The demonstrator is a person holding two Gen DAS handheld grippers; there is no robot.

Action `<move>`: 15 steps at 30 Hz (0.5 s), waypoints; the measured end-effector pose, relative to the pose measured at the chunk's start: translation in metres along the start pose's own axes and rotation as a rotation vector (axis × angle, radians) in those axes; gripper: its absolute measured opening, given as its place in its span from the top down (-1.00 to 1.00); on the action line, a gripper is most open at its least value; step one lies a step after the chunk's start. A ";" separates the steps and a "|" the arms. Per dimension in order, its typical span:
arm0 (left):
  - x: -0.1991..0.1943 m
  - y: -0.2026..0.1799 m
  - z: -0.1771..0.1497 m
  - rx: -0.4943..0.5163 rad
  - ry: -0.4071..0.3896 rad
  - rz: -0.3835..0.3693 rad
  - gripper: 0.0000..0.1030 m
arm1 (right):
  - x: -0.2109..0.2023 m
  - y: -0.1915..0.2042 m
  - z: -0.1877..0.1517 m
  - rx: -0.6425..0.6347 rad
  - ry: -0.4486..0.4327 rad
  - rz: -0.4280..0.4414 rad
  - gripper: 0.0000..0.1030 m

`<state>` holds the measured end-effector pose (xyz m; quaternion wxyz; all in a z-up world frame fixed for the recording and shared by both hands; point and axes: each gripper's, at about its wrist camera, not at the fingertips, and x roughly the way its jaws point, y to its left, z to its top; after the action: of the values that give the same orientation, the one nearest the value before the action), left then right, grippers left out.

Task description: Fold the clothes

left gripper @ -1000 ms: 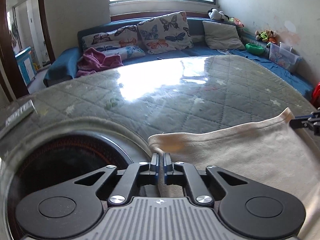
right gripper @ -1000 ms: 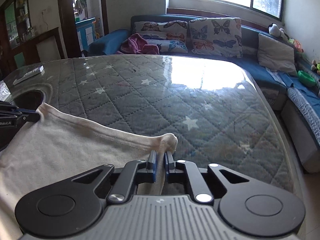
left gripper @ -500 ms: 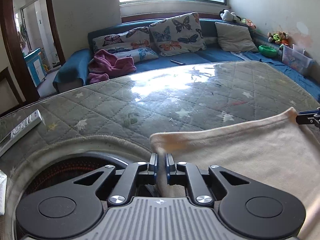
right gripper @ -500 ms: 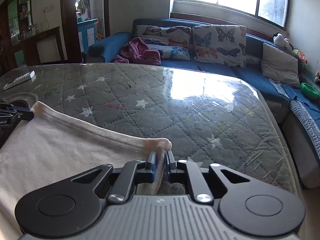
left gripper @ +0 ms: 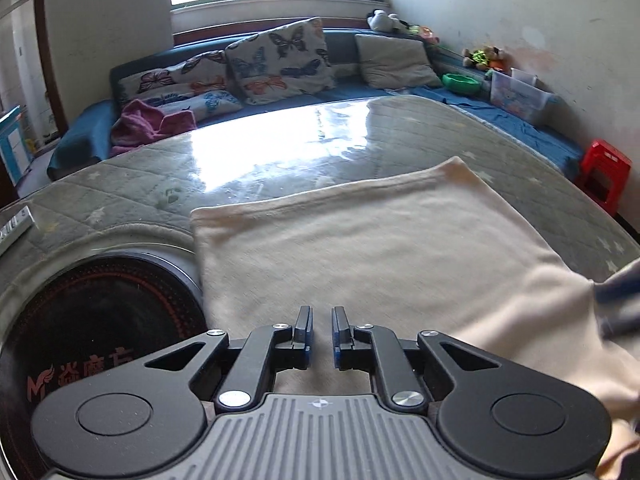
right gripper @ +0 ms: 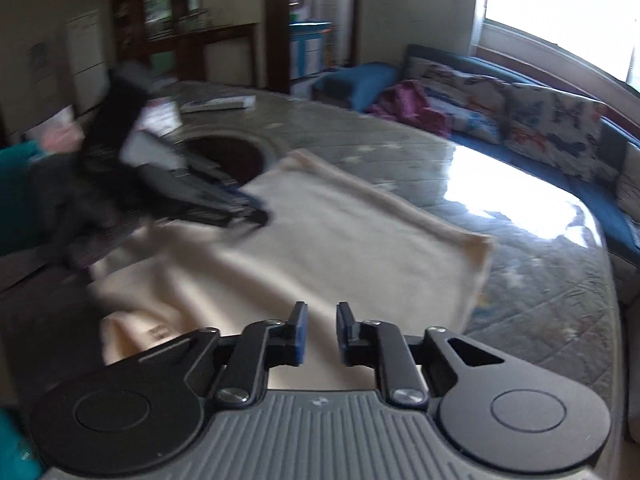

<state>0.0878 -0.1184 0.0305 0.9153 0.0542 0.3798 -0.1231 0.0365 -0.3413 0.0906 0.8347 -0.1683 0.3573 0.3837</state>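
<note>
A cream garment [left gripper: 360,240] lies spread flat over the glass-topped table [left gripper: 280,148], filling the middle and right of the left wrist view, its far hem running from the centre left up to a corner at the upper right. The left gripper [left gripper: 321,330] sits at the bottom centre of that view, over the near part of the cloth, its blue-padded jaws a small gap apart with nothing between them. In the right wrist view the right gripper [right gripper: 319,330] is likewise at the bottom centre above the garment's near edge, jaws parted a little and holding nothing; the cloth stretches away to the upper left, and the left gripper shows there as a dark blur at the left of the frame, its tips over the fabric. A round dark burner [left gripper: 100,320] is set into the table at the lower left of the left wrist view, just beside the garment's edge. Beyond the table, along the top of the frame, a blue sofa [left gripper: 80,136] carries butterfly cushions [left gripper: 280,60] and a pink cloth [left gripper: 148,124].
</note>
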 end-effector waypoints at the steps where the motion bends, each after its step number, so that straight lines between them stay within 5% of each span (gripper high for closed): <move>1: -0.001 -0.001 -0.001 0.002 0.000 0.001 0.79 | -0.003 0.010 -0.002 -0.020 0.012 0.030 0.56; 8: -0.003 -0.002 -0.006 0.002 0.002 -0.009 0.79 | 0.000 0.062 -0.010 -0.165 0.067 0.133 0.44; 15: -0.004 -0.001 -0.009 0.004 0.000 -0.019 0.77 | 0.033 0.082 -0.014 -0.271 0.073 0.080 0.51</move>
<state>0.0781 -0.1171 0.0271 0.9139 0.0526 0.3801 -0.1325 -0.0177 -0.2792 0.0565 0.7749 -0.2790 0.3388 0.4549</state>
